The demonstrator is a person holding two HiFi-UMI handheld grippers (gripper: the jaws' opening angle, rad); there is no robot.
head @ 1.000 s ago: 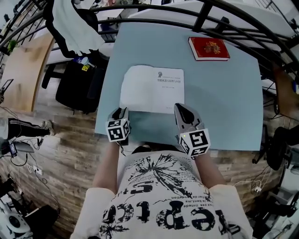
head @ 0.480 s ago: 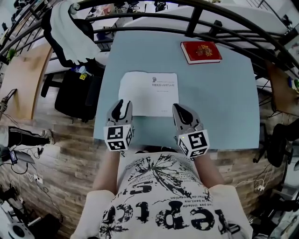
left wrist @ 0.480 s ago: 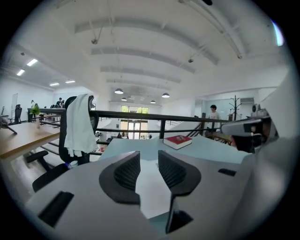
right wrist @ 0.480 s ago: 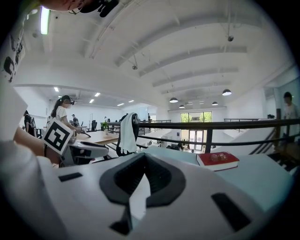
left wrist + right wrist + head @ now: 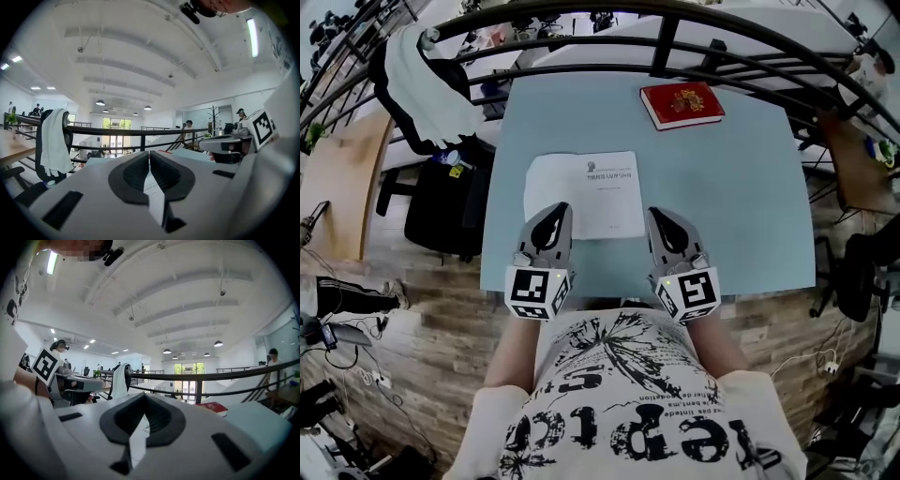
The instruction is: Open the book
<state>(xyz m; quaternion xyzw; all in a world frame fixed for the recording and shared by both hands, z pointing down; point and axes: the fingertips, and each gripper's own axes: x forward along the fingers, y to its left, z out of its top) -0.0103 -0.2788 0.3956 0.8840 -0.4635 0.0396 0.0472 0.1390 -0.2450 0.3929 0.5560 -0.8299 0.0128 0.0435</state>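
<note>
1. Left gripper (image 5: 558,210): jaws closed and empty. In the left gripper view (image 5: 149,153) the two black pads meet along their length with nothing between them. A second ago this gripper sat lower, at the near edge of the table (image 5: 741,206), just short of the book. Half a second ago its jaws stood apart. It is now raised, appears larger in the head view, and its tips overlap the near left corner of the book.

2. Right gripper (image 5: 657,215): jaws closed and empty. In the right gripper view (image 5: 144,397) the pads meet at the tip. It has risen slightly since the earlier frame. It holds about the same place, just right of the near right corner of the book.

3. Book (image 5: 581,192): lies flat on the near left part of the table, close to the near edge. A white page faces up, with small print in its far right corner. The left edge of the page is slightly bowed. Its position on the table is unchanged from a second ago.

4. Red book (image 5: 681,104): closed, at the far edge of the table, right of centre, well apart from the book. Unchanged.

5. Railing (image 5: 675,28): black bars beyond the far edge. A chair (image 5: 441,187) with a white cloth (image 5: 422,84) over it stands off the far left corner.
</note>
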